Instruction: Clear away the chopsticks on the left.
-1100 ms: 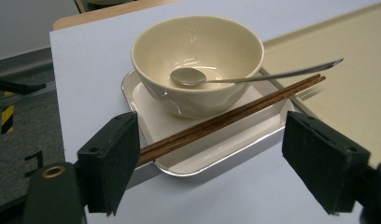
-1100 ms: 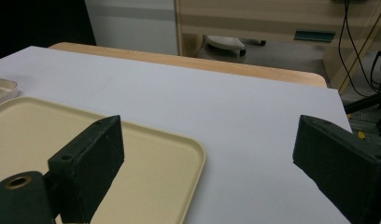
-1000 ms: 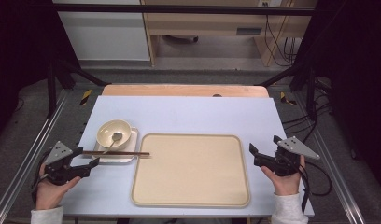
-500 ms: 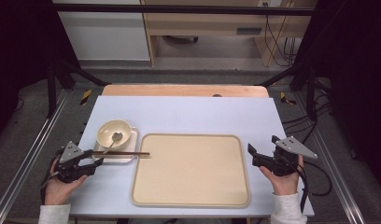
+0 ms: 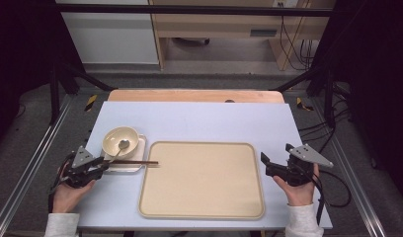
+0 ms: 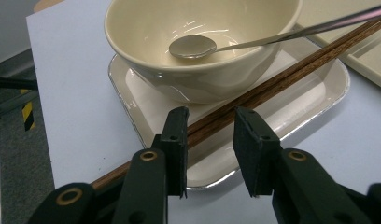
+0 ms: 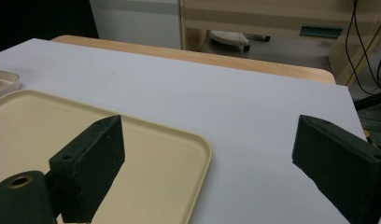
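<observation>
I've got the left gripper (image 6: 209, 126) low at the table's left edge, pointing right, w/ the pair of dark brown wooden chopsticks (image 6: 277, 79) running straight between its jaws. Their long axis lies along the gripper's reach, from the jaws out across the small cream square plate (image 6: 314, 93) toward the large beige tray (image 5: 202, 180). Jaws have just been closing, now about a third open; pads not yet pressing the sticks that I can tell. Cream ceramic bowl (image 6: 198, 56) w/ metal spoon (image 6: 193, 46) sits just beyond. Left hand (image 5: 66, 195) is far nearer. Right gripper (image 5: 278, 170) hovers wide open, holding nothing, by the tray's right rim.
</observation>
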The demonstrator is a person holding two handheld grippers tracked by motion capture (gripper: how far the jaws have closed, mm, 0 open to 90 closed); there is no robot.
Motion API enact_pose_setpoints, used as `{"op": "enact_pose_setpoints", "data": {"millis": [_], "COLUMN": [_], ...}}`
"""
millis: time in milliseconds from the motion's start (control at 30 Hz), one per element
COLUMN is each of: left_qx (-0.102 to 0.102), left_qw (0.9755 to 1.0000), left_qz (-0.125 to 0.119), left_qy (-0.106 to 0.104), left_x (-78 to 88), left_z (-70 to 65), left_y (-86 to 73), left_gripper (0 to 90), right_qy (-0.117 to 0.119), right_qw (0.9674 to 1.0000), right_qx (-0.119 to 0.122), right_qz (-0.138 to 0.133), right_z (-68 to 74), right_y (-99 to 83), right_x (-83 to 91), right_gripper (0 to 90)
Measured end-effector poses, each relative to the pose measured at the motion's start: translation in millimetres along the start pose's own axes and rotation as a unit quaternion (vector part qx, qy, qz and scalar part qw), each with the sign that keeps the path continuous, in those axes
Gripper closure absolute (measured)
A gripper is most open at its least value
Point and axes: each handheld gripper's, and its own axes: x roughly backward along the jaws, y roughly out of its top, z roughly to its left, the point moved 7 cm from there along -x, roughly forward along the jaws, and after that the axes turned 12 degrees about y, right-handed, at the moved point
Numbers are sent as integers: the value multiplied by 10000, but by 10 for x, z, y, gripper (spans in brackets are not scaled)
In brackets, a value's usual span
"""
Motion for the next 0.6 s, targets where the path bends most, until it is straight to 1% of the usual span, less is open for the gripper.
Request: {"op": "enact_pose_setpoints", "data": {"millis": [33,100,133,200,400,533,600], "left_qx": [-38,-43,-86,-119,-118,-166,-205], "left_qw": [10000,10000,10000,9999,9999,9998,9998], "left_qz": [3,-8,6,11,27,75,66], "left_qy": [-9,0,-33,-2,-60,-77,-52], "left_x": [-14,-29,-51,-65,-93,-117,-127], "left_z": [3,2,-2,-1,-1,-9,-9], "left_y": [1,5,11,11,2,-9,-8], "left_gripper": [656,656,657,656,657,665,671], "right_qy": [5,9,5,-1,-1,12,6], "right_qw": [10000,10000,10000,10000,10000,10000,10000], "right_qx": [4,14,15,24,18,9,12], "right_qz": [11,23,24,17,17,35,40], "right_z": [2,3,4,2,0,0,-3], "right_y": [-4,-8,-10,-9,-9,-13,-15], "right_x": [-2,-8,-9,-7,-7,-10,-9], "right_gripper": [96,96,96,96,97,97,97]}}
